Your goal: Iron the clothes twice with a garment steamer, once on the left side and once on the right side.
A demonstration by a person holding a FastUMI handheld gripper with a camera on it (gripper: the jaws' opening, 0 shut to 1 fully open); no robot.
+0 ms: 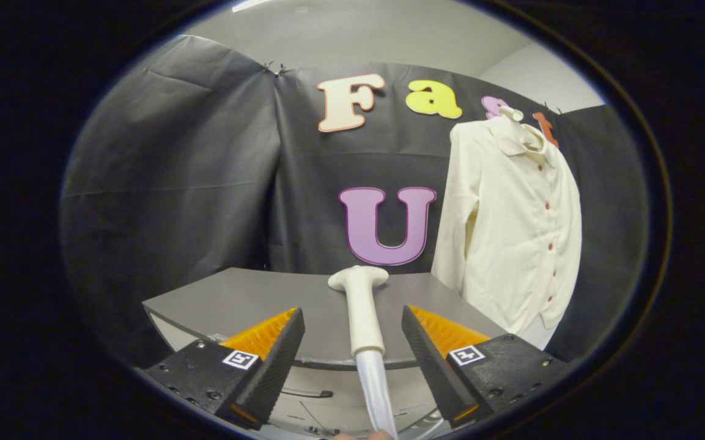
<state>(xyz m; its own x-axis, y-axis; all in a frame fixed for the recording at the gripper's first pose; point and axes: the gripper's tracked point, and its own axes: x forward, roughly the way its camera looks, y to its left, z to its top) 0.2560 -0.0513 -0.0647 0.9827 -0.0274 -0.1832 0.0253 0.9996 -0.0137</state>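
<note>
Tool (352,342) spread wide w/ steamer (361,305) handle btwn fingers untouched, long axis running near-to-far on tabletop (236,296); shirt (511,226) hangs far right.

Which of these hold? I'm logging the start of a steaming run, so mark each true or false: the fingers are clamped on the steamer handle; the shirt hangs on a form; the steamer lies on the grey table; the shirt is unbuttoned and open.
1. The fingers are clamped on the white plastic garment steamer. False: they are open, one on either side of its handle, not touching it.
2. The cream long-sleeved button-up shirt hangs on a form. True.
3. The steamer lies on the grey table. True: its head points away from the fingers.
4. The shirt is unbuttoned and open. False: its front is closed, with a row of buttons down it.
</note>
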